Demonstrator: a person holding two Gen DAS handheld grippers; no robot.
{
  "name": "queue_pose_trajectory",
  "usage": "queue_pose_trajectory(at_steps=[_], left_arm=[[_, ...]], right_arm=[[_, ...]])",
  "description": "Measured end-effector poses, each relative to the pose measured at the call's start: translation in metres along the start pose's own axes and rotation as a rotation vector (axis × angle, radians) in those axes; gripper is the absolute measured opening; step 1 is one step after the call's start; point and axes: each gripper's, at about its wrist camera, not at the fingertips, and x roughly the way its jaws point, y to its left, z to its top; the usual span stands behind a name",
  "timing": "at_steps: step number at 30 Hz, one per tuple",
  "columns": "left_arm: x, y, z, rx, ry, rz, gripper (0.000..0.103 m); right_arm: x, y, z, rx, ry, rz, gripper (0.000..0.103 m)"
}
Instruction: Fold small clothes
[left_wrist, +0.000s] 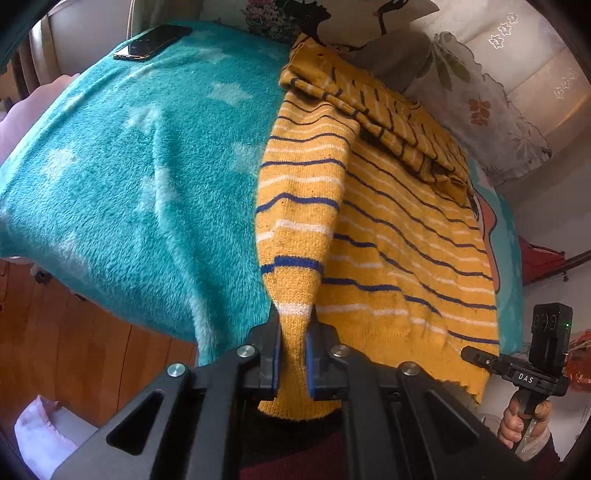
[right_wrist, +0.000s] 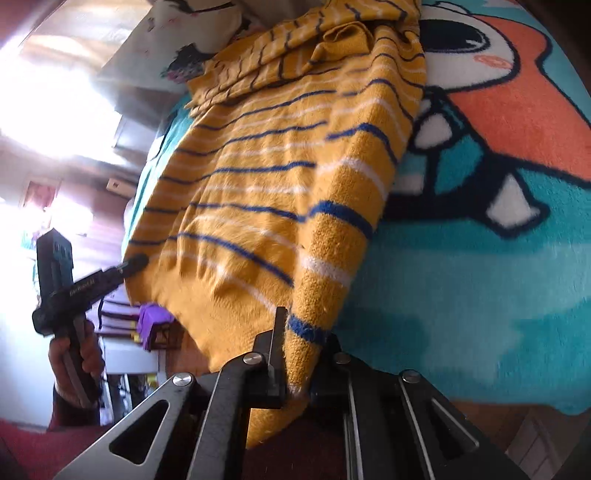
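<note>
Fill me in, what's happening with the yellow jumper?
A person is folding a striped jumper spread on a teal blanket. Each hand holds a gripper. The left gripper is shut on one bottom corner and the right gripper is shut on the other. Both corners are lifted off the blanket. A phone lies at the far edge.

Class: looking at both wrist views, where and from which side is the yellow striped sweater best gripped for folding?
Grip the yellow striped sweater at its two near hem corners, coming from the blanket's near edge; the knit overhangs there, as left gripper and right gripper show.
</note>
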Motion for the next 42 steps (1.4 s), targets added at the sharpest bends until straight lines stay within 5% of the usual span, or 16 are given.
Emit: queue_pose_trajectory(at_steps=[7,11,17,23,30,35,39,42], left_arm=[[0.008,-0.001,-0.026,-0.048,0.086,0.033,0.009],[0.004,0.002,-0.004,-0.084,0.046,0.023,0.009],[-0.020,-0.017,0.053,-0.089,-0.093,-0.018,0.010],[-0.002,-0.044,0.140,0.013,-0.164,0.002,0.010],[0.071,-0.047,0.238,0.041,-0.116,0.010,0.010],[0.123,-0.046,0.281,0.011,-0.029,-0.022,0.012],[0.140,-0.037,0.302,-0.052,0.003,-0.115,0.021],[0.143,-0.032,0.310,-0.082,0.013,-0.193,0.033]], right_arm=[[-0.008,-0.010,-0.047,0.004,0.157,0.049,0.008],[-0.018,-0.018,-0.035,0.028,0.114,0.081,0.008],[-0.055,-0.002,0.031,-0.018,-0.049,0.156,0.008],[-0.070,0.009,0.121,-0.032,-0.223,0.087,0.008],[-0.047,0.002,0.203,0.054,-0.286,0.003,0.008],[-0.022,-0.047,0.255,0.273,-0.288,0.049,0.013],[-0.011,-0.080,0.272,0.458,-0.350,0.133,0.050],[-0.002,-0.089,0.286,0.516,-0.367,0.137,0.050]])
